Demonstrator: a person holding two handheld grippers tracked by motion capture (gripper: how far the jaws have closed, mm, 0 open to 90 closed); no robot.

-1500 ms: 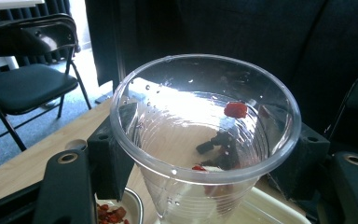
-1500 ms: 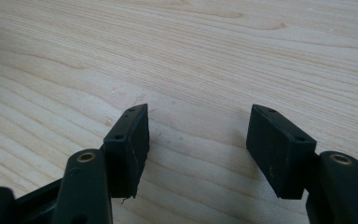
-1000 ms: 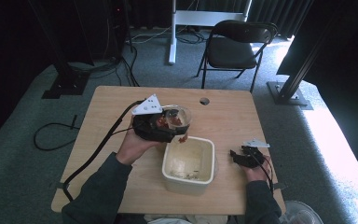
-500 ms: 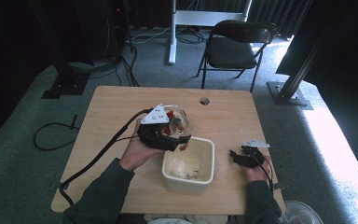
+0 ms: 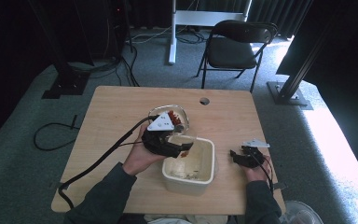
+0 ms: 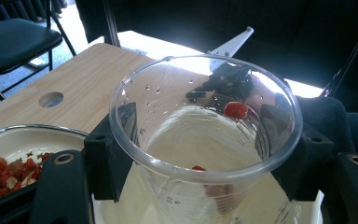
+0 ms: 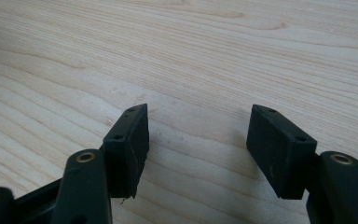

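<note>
- The left gripper [image 5: 179, 148] is held over the near-left corner of the white tub [image 5: 205, 176], which stands at the middle of the worktop [image 5: 112, 112], near its front edge.
- Its jaws are clamped on a clear plastic cup [image 6: 205, 135]; in the left gripper view the two black pads press on the cup's wall from either side, just under the rim.
- The cup is tipped on its side, mouth toward the gripper's own camera, its lower part lying over the tub's pale inside.
- The left hand [image 5: 140, 158] grips the body from beneath, forearm coming up from the bottom edge and angling right toward the tub; the grey plate faces up and the cable trails off to the left front.
- A few red bits cling inside the cup: one red piece [image 6: 236, 109] high on the far wall, and another at the near rim. Water drops dot the wall.
- A glass bowl [image 5: 182, 115] with chopped red pieces [image 6: 4, 175] stands just behind the left gripper, farther up the worktop.
- Something reddish-brown hangs at the jaws' tip over the tub in the high view; it may be spilling food, but it is too small to tell.
- The right gripper [image 5: 238, 157] rests low on the worktop, well to the right of the tub, pointing left toward it. The right hand [image 5: 256, 170] holds it from behind.
- Its jaws stand apart with bare wood between them, grasping nothing.
</note>
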